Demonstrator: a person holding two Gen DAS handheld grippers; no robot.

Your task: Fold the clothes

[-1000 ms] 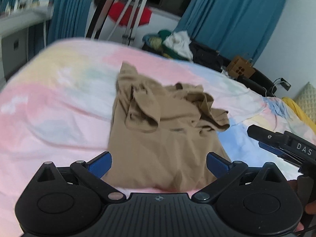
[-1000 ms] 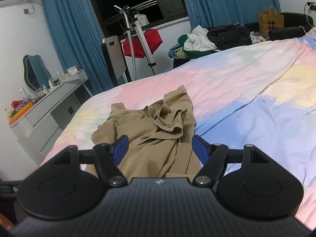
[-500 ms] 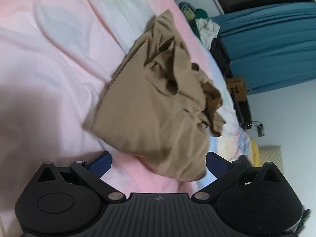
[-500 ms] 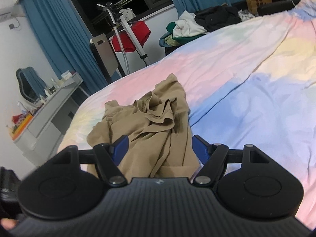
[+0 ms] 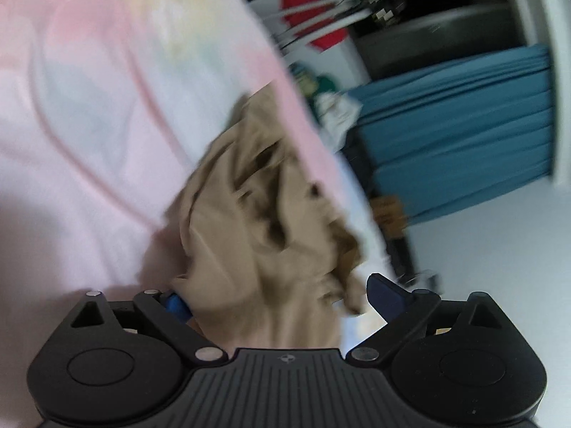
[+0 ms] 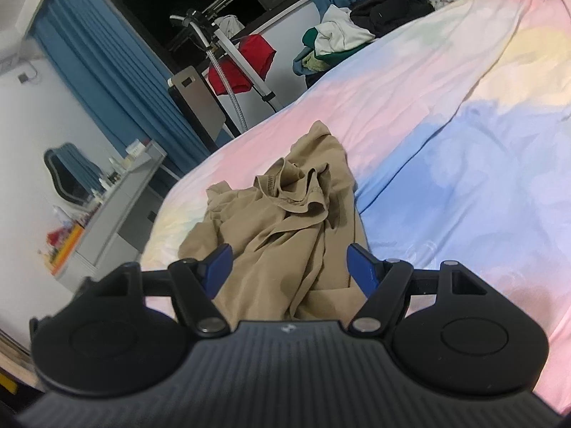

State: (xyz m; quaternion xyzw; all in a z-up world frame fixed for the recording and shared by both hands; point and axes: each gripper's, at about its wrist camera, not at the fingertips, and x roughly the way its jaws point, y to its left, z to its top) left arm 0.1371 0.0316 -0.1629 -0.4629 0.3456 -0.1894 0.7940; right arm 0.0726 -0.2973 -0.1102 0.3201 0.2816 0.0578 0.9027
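A crumpled tan garment (image 5: 264,235) lies on a pastel pink, blue and yellow bedsheet (image 5: 89,125). My left gripper (image 5: 278,299) is open, tilted, with its near hem of the garment between its blue fingertips; this view is blurred. In the right wrist view the same garment (image 6: 285,221) lies just ahead. My right gripper (image 6: 289,262) is open, its fingers on either side of the garment's near edge, not closed on it.
A pile of clothes (image 6: 339,39) sits past the bed's far edge. A garment steamer stand with a red cloth (image 6: 249,60), blue curtains (image 6: 107,71) and a grey dresser (image 6: 117,214) stand to the left. The bedsheet (image 6: 464,178) extends right.
My left gripper has rolled and moved down onto the garment's near hem, which now reaches between its fingers. My right gripper has tilted and edged closer to the garment.
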